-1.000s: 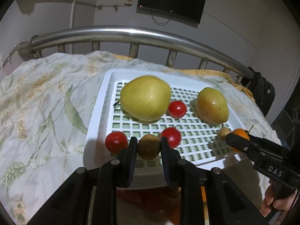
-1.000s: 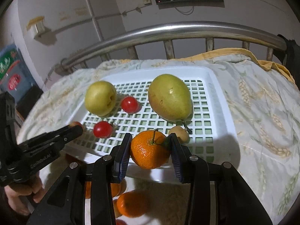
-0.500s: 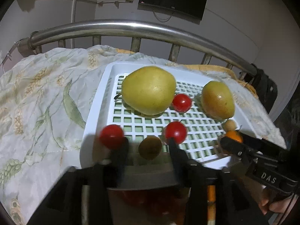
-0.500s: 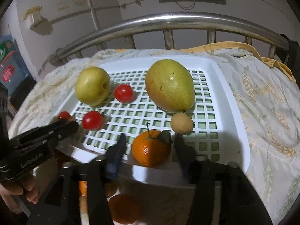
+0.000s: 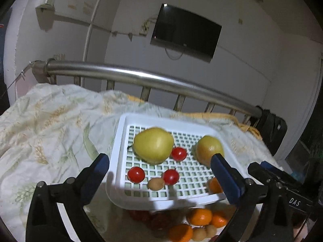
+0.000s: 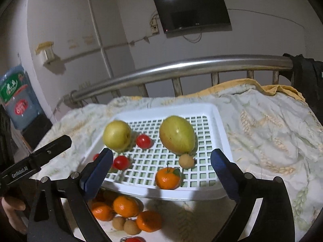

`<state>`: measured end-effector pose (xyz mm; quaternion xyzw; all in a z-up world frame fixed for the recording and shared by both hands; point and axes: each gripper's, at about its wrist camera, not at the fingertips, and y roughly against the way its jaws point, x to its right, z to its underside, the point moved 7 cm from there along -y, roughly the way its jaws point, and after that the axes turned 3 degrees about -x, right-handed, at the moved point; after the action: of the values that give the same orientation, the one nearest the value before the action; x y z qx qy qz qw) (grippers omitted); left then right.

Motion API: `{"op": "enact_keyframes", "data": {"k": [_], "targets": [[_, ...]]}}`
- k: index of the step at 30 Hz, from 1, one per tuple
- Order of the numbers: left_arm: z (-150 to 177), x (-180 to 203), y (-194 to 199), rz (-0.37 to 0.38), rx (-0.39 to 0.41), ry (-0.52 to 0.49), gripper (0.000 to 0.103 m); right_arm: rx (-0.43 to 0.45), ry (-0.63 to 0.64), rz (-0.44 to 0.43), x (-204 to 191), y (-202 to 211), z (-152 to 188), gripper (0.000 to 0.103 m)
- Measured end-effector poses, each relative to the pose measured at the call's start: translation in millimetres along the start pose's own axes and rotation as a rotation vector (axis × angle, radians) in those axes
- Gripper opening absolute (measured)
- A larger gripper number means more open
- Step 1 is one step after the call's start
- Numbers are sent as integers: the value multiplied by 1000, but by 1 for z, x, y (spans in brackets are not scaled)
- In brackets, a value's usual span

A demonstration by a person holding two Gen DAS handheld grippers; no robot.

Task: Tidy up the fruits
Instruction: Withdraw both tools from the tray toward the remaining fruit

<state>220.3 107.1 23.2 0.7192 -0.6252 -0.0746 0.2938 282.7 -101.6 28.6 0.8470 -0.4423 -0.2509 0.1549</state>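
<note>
Our left gripper [image 5: 159, 164] has just been opening and now stands wide, nothing between its blue pads; the small brown fruit [image 5: 155, 183] lies free on the white slotted tray [image 5: 119, 141], near its front edge. Going left to right across that tray in the left view, we have a cherry tomato [image 5: 136, 174], the brown fruit touching a second tomato [image 5: 170, 177], a large yellow pear [image 5: 153, 145] behind them with a third tomato [image 5: 178, 153] at its side, then a green-yellow mango [image 5: 208, 149] toward the right wall.

Our right gripper [image 6: 161, 162] has likewise just been opening and is spread wide and empty; the tangerine [image 6: 168, 177], stem and leaf on, sits on the tray's front row, with a pale round fruit [image 6: 186, 161] just behind it at the foot of the mango.

So we judge the job partly done: eight pieces are in the tray, roughly in rows. Left to do: the loose heap on the bedcover below the tray's front edge, where we count several tangerines [image 6: 125, 205], two or three pale brown fruits [image 6: 131, 226] and something red at the bottom edge, too cut off to name. The fruit all looks whole, smooth and firm, though motion blur softens the detail
</note>
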Motion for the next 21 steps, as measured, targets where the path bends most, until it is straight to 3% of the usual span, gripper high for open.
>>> {"op": "enact_keyframes", "data": {"k": [13,21], "targets": [[-9,22,38,24,86,-48,103,111,43,-35,-26,55,-8,103],[17,23,32,-4,38,-84,103,86,74,-27,-23,58,16,103]]}}
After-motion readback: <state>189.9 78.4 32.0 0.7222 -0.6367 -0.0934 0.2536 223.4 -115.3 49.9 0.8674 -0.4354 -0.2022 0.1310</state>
